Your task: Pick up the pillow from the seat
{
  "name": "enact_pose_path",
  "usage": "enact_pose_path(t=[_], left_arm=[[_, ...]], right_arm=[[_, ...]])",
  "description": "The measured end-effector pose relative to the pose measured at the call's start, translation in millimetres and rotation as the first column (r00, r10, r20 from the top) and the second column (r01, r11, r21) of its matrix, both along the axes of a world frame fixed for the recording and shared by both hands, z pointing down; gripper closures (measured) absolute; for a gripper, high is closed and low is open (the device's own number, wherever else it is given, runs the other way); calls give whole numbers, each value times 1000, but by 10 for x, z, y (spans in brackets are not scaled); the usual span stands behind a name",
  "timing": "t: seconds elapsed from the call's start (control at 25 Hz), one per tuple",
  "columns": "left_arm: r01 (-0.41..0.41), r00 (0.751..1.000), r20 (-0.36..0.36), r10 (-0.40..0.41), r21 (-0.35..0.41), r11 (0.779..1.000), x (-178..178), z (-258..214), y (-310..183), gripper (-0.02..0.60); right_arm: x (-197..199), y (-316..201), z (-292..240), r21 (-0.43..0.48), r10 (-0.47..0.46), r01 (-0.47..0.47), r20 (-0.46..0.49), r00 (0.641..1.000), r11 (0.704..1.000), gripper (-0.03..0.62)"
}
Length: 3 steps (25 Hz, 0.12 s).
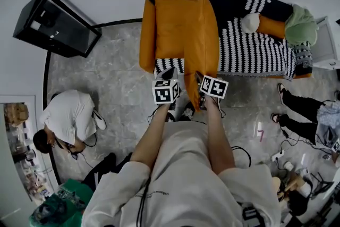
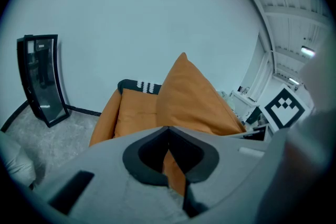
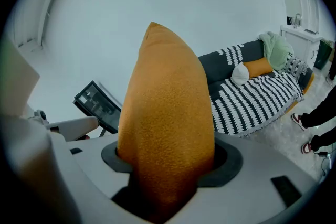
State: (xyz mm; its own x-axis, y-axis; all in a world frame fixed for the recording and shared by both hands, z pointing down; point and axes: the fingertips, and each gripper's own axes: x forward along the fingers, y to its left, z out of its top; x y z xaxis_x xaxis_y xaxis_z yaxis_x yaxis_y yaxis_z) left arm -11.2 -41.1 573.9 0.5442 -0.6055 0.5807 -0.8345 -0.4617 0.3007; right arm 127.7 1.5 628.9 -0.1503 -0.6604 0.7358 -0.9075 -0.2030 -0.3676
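In the head view, your soft orange fabric pillow (image 1: 201,42) stands up on its thin edge. It is above the front of the wide orange cushioned seat (image 1: 169,26). Your left gripper (image 1: 171,73) and right gripper (image 1: 199,78) both meet the pillow's near end.

In the left gripper view, the left gripper (image 2: 168,165) has its jaws nearly together. A thin bit of the pillow (image 2: 191,102) is pinched between them. The seat (image 2: 134,113) sits lower down behind it.

In the right gripper view, the right gripper (image 3: 165,176) has its jaws squeezed on a thick part of the pillow (image 3: 168,107). The pillow sticks up tall in front.

So you have got hold of it with both tongs, and that part looks done. I think the pillow is mostly up. I cannot tell if its far end has left the seat. What is left is to lift it fully clear.
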Motion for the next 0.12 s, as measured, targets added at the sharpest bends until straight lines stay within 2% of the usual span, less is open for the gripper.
enact_pose_path(t=[0.12], left_arm=[[16, 1000, -10, -16, -6, 1000, -60, 12, -26, 572]], right_arm=[[-57, -25, 4, -2, -9, 9, -4, 1000, 1000, 299]])
